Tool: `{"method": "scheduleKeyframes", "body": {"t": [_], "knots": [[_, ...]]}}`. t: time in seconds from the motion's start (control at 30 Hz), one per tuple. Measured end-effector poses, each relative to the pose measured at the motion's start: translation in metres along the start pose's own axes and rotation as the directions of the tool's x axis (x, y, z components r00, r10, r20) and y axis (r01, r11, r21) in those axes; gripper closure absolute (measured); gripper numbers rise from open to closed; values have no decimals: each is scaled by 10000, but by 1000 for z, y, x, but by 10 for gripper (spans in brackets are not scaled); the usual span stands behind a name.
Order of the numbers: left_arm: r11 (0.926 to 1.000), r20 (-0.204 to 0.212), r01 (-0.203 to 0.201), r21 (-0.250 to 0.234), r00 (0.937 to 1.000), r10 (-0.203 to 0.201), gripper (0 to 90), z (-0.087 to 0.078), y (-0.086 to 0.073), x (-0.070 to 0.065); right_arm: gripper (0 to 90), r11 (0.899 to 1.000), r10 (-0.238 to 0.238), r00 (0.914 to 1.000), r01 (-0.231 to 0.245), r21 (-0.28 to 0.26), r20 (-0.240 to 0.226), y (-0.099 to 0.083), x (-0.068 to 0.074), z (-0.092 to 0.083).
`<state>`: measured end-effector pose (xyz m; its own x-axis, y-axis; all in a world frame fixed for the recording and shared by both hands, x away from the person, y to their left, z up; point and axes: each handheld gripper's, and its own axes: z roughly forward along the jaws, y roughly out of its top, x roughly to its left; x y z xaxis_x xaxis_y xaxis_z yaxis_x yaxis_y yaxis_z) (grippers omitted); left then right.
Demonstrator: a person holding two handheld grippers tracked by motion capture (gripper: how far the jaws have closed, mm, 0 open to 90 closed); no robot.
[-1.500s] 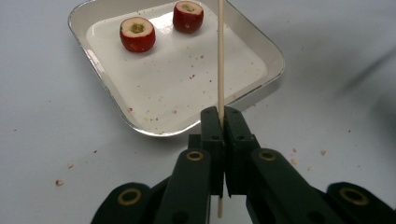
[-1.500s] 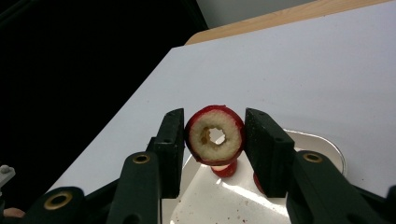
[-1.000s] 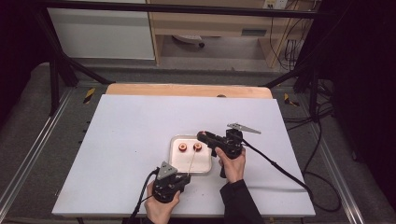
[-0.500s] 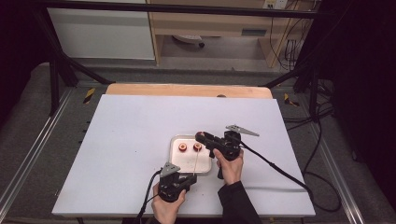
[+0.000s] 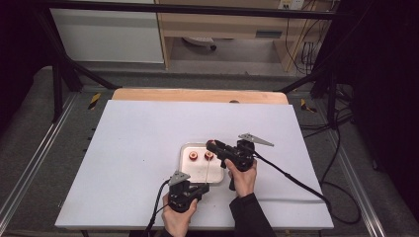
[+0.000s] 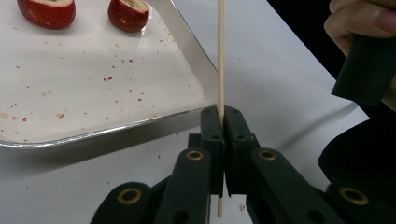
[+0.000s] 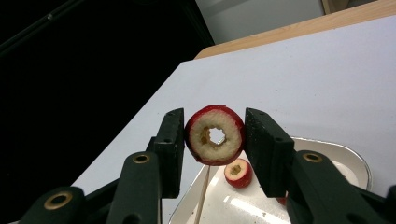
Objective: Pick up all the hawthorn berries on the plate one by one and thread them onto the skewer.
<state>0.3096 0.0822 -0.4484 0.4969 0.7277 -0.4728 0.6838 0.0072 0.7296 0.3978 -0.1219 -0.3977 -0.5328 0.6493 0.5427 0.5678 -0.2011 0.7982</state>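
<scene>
My right gripper point(image 7: 214, 141) is shut on a cored red fruit ring point(image 7: 215, 135) and holds it in the air above the silver tray point(image 7: 346, 157). In the high view this gripper point(image 5: 213, 145) hangs over the tray's far right part. A thin wooden skewer point(image 6: 220, 56) stands upright in my left gripper point(image 6: 223, 115), whose jaws are shut on its lower end just in front of the tray's near rim. The skewer point(image 5: 208, 168) reaches up toward the held fruit; its tip lies just under the ring in the right gripper view. Two red fruit pieces point(image 5: 193, 156) point(image 5: 208, 156) lie in the tray point(image 5: 185, 170).
The tray sits right of centre on a white table point(image 5: 138, 148) with a wooden strip point(image 5: 197, 95) along the far edge. A black cable point(image 5: 291, 177) trails right from the right gripper. Red crumbs dot the tray floor point(image 6: 93, 88).
</scene>
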Motion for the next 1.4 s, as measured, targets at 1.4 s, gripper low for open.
{"method": "scheduleKeyframes", "body": {"t": [1.4], "knots": [[9976, -183, 276, -628, 9994, -288, 884, 5, 22, 6, 599, 9955, 333, 9989, -302, 902, -325, -18, 5, 3]]}}
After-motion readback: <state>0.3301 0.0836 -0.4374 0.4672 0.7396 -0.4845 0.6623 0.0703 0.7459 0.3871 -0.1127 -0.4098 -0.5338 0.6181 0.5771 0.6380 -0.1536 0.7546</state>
